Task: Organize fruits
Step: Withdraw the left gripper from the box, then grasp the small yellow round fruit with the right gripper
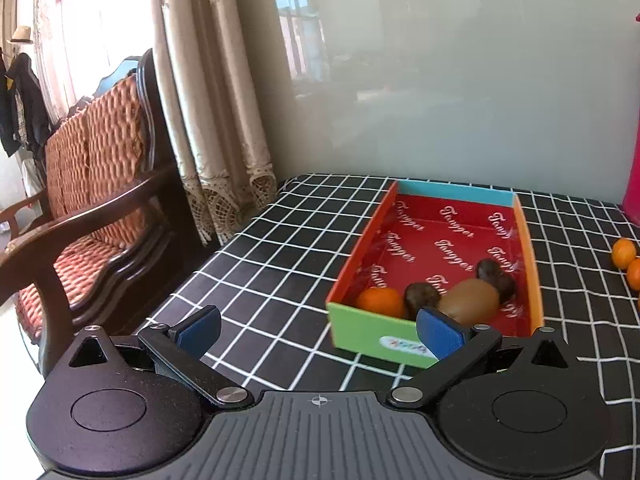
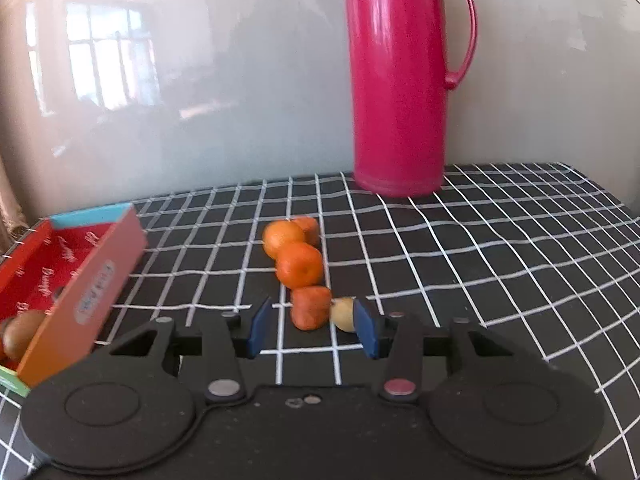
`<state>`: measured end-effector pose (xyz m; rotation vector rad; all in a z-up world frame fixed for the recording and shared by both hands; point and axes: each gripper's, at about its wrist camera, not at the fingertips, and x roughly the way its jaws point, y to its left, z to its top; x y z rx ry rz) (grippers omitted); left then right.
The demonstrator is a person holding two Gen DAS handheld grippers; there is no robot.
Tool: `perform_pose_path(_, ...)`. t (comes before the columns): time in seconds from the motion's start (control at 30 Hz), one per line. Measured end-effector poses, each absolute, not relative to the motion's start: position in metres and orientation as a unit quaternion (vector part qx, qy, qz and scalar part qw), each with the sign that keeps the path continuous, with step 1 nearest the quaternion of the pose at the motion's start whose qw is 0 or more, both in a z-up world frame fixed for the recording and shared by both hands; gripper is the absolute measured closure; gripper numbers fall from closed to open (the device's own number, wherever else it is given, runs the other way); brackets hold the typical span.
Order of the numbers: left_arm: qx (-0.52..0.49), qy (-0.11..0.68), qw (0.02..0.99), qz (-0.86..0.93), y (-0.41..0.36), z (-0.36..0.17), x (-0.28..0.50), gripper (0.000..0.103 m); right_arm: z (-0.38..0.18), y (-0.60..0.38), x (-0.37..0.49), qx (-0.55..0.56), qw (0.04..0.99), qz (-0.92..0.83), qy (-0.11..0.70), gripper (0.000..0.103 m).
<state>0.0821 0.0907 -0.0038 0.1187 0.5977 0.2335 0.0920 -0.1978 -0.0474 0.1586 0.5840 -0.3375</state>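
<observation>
A colourful cardboard box [image 1: 372, 330] with a red lining sits on the checked tablecloth [image 1: 272, 264]. It holds an orange [image 1: 380, 302], a kiwi [image 1: 472, 300] and dark brown fruits [image 1: 422, 296]. My left gripper [image 1: 320, 330] is open and empty, just before the box's near wall. In the right wrist view, several oranges [image 2: 300, 266] and orange pieces [image 2: 310, 312] lie in a row with a small yellowish fruit [image 2: 344, 314]. My right gripper [image 2: 314, 330] is open and empty, just short of them. The box [image 2: 92, 292] is at the left.
A tall pink thermos jug [image 2: 400, 80] stands at the back by the glossy wall. A wooden armchair [image 1: 92, 200] with a woven cushion and a curtain [image 1: 208, 100] stand off the table's left edge. Two oranges [image 1: 628, 260] show at the right edge.
</observation>
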Motion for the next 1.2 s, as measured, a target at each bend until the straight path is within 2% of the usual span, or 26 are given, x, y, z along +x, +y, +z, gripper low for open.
perform_pose_path(0.17,0.059,0.286,0.949,0.115,0.097,-0.007,0.078,0.0,-0.054,-0.208,0.097,0.087,0.934,-0.179,0.296,0.061)
perform_pose_path(0.27,0.06,0.285,0.95,0.113,0.097,-0.01,0.08,0.0,-0.059,-0.215,0.101,0.107,0.929,-0.174,0.308,0.068)
perform_pose_path(0.43,0.057,0.29,0.949,0.107,0.096,-0.015,0.086,0.0,-0.061,-0.221,0.107,0.11,0.926,-0.181,0.312,0.069)
perform_pose_path(0.63,0.054,0.292,0.948,0.115,0.101,-0.019,0.089,0.0,-0.066,-0.227,0.115,0.12,0.92,-0.183,0.324,0.078)
perform_pose_path(1.2,0.052,0.295,0.944,0.138,0.115,-0.022,0.093,0.0,-0.062,-0.218,0.116,0.114,0.927,-0.175,0.312,0.08)
